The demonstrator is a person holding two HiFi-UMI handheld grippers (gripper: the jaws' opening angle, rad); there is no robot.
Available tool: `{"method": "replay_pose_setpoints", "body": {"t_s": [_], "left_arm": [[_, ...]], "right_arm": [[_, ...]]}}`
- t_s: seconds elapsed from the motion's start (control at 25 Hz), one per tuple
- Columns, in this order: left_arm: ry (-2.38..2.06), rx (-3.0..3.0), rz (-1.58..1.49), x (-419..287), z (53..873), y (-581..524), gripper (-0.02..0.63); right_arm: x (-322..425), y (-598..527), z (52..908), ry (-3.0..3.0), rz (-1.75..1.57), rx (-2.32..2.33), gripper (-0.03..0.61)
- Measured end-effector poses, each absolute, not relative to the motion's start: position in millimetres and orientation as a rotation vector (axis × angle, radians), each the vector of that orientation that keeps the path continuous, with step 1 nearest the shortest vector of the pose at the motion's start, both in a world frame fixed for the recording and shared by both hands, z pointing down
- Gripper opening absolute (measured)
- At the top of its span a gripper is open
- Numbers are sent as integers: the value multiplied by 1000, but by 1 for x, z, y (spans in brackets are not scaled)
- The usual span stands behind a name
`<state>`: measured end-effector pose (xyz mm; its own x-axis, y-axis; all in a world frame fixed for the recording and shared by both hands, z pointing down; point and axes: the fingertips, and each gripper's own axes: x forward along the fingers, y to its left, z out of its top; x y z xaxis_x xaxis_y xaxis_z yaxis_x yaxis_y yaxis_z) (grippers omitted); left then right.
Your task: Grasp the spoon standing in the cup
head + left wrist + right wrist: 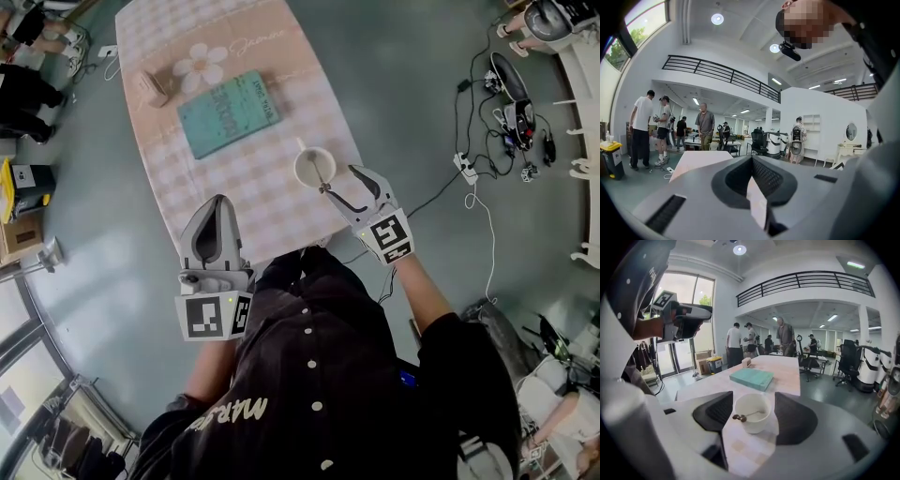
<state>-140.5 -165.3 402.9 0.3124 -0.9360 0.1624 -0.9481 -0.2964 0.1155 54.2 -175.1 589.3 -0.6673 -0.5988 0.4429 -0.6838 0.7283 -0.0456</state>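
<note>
A white cup (312,169) stands near the table's right front edge, and a metal spoon (321,175) leans in it with its handle end over the near rim. My right gripper (340,180) is open just in front of the cup, level with the handle end. In the right gripper view the cup (752,412) and the spoon (746,416) sit between the two spread jaws of the right gripper (750,414), with nothing gripped. My left gripper (220,202) is shut and empty above the table's front edge, left of the cup. In its own view the left gripper (753,161) points out into the room.
The table (272,211) has a pink checked cloth. A teal book (228,112) lies behind the cup, and a small beige object (153,87) sits at the far left. Cables and a power strip (466,169) lie on the floor to the right. People stand in the room beyond.
</note>
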Motion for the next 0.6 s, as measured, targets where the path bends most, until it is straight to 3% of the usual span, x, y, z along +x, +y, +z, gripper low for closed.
{"method": "replay_pose_setpoints", "body": {"t_s": [0.6], "left_arm": [[-1775, 2312, 118, -153, 415, -164, 11]], "right_arm": [[30, -155, 657, -2326, -17, 551, 265]]}}
